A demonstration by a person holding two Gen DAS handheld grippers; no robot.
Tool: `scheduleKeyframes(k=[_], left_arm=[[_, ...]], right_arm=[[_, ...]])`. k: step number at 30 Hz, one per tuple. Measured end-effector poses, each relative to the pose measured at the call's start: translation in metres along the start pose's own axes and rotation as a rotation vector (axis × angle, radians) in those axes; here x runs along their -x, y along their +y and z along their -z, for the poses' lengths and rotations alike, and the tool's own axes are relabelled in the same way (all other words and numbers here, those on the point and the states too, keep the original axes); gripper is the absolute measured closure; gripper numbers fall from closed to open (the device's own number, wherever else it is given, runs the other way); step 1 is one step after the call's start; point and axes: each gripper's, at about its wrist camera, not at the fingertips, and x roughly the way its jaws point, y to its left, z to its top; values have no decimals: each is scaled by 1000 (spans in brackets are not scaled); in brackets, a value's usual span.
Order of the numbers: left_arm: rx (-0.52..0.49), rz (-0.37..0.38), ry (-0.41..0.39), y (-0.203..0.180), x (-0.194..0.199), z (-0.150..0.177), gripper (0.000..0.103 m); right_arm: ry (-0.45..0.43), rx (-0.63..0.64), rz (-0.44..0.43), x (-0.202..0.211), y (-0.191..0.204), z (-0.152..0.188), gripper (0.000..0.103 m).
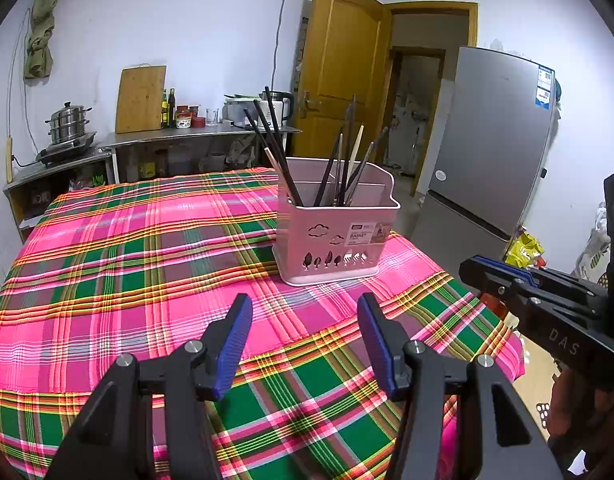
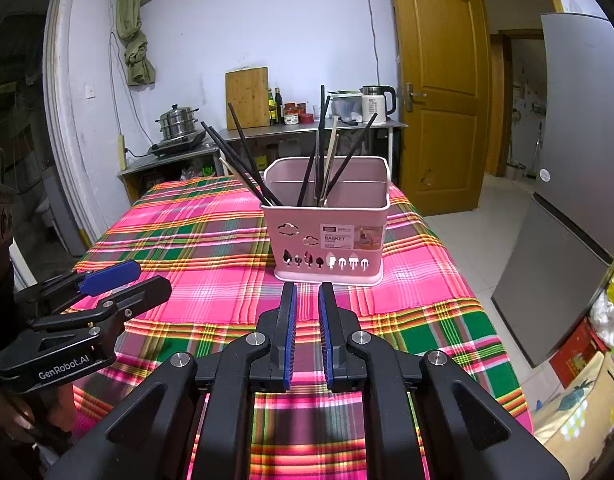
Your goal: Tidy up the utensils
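Observation:
A pink utensil basket point(image 1: 331, 240) stands on the plaid tablecloth point(image 1: 127, 248); it also shows in the right wrist view point(image 2: 327, 236). Several dark chopsticks point(image 1: 275, 144) and a pale one lean out of it, also seen in the right wrist view point(image 2: 243, 156). My left gripper point(image 1: 305, 312) is open and empty, held above the cloth in front of the basket; from the right it shows at the left edge point(image 2: 123, 280). My right gripper point(image 2: 307, 300) has its jaws a narrow gap apart with nothing between them, just before the basket; from the left it shows at the right edge point(image 1: 491, 276).
The table point(image 2: 447, 320) ends at its right edge, with tiled floor beyond. A grey fridge point(image 1: 495, 140) stands to the right. A steel counter point(image 1: 195, 132) with pot, cutting board, bottles and kettle lines the back wall. A wooden door point(image 2: 439, 88) is behind.

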Motion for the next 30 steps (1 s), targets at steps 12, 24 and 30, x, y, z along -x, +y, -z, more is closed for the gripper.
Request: scheduleKeyframes(k=[12,24,30], left_arm=[[-5,2,4,4,1,3,46],[-27,3,25,2,-1,6,46],[-43,4,37,-2,-6,8,46]], right_arm=[[1,-1,-1,0,-1,1,92],[4,-1,0,-1,-1,1,92],[7,-2,1,-2,-2,3,92]])
